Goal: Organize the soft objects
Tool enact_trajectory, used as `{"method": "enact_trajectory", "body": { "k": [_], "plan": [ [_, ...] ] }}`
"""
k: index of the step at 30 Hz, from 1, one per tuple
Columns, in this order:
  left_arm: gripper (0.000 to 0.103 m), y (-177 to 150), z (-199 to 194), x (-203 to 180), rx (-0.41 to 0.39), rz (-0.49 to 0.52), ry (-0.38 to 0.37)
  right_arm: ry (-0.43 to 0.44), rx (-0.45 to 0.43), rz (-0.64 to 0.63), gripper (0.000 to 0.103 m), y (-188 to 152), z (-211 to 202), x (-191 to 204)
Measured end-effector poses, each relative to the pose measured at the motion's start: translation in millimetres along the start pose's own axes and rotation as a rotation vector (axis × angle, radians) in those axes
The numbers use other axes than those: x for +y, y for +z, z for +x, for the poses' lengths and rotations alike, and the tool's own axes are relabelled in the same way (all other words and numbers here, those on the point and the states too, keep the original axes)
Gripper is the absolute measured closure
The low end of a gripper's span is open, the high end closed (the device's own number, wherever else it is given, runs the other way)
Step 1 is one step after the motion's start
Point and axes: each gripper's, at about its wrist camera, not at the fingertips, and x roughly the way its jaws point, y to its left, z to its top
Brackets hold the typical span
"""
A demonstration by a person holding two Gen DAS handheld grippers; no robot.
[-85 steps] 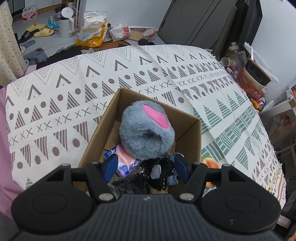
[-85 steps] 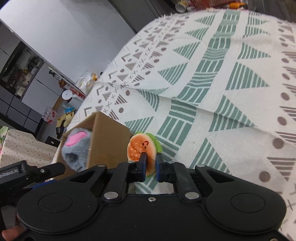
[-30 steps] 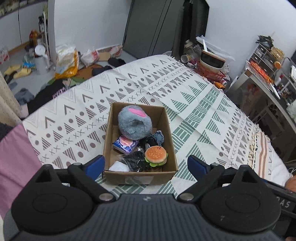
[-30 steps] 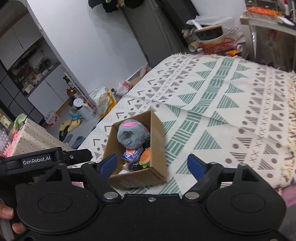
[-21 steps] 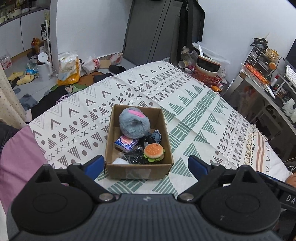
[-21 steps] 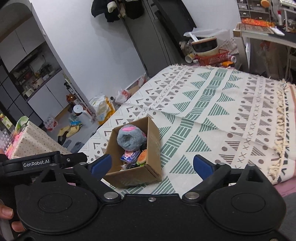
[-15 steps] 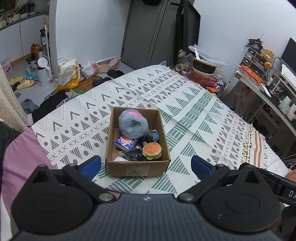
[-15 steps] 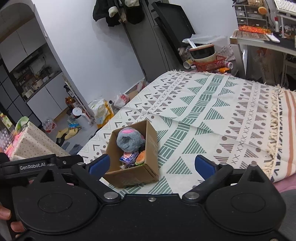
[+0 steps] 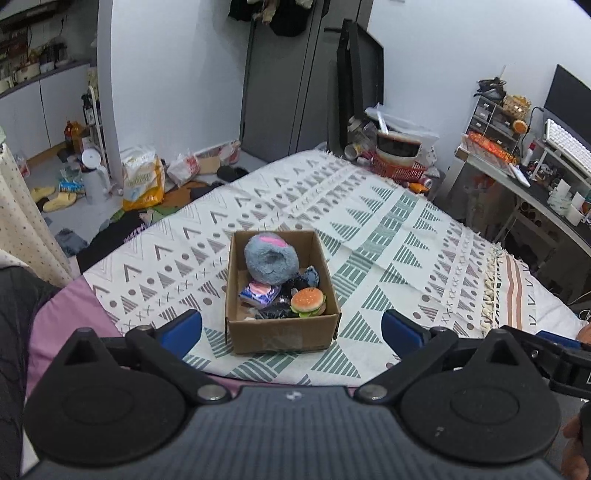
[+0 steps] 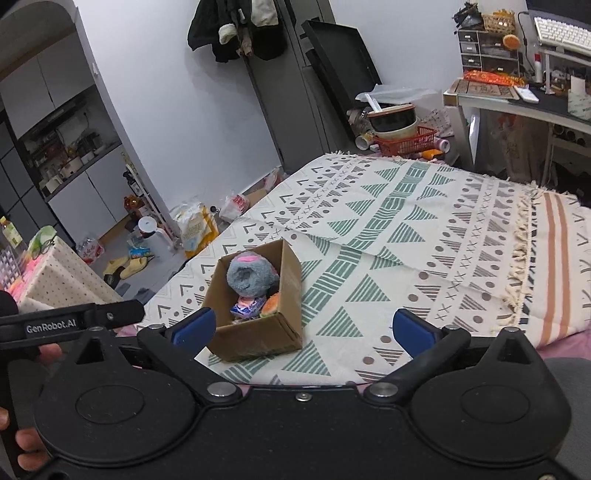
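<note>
Both grippers hang wide open and empty, the left gripper (image 9: 291, 328) squarely facing the brown cardboard box (image 9: 282, 338) on the patterned bedspread (image 9: 388, 258). Plush burger toy (image 9: 307, 302) and grey fluffy toy (image 9: 271, 260) sit inside; from the right gripper (image 10: 302, 328) the box lies ahead-left.

blanket: patterned cloth (image 9: 388, 236) covers the bed, fringe at 3 o'clock
red basket (image 9: 397, 170): at 1 o'clock, past the bed's far end, holds a dark pot (image 9: 398, 144)
yellow slippers (image 9: 51, 197): on the floor at 10 o'clock
keyboard (image 10: 563, 29): on a shelf at 2 o'clock
</note>
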Motion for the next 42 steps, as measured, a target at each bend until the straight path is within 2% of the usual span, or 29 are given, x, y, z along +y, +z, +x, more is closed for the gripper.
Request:
{"method": "enact_trajectory", "body": {
  "k": [6, 13, 22, 42],
  "plan": [
    [0.0, -9.5, -15.2, -2.9, -0.038, 0.025, -0.002, 0.0, -0.007, -0.012, 0.0, -6.6, -17.2, 0.9],
    [0.0, -15.7, -26.7, -5.4, -0.046, 0.051, -0.01, 0.001, -0.031, -0.04, 0.0, -10.2, -35.4, 5.2],
    [0.001, -24.6, -31.2, -9.2, -0.039, 0.088, -0.009, -0.017, -0.03, -0.073, 0.0, -17.0, -39.5, 10.6],
    [0.0, -26.1, -35.5, -4.9, -0.047, 0.093, -0.012, -0.044, -0.031, -0.108, 0.0, -18.0, -41.2, 15.4]
  ]
}}
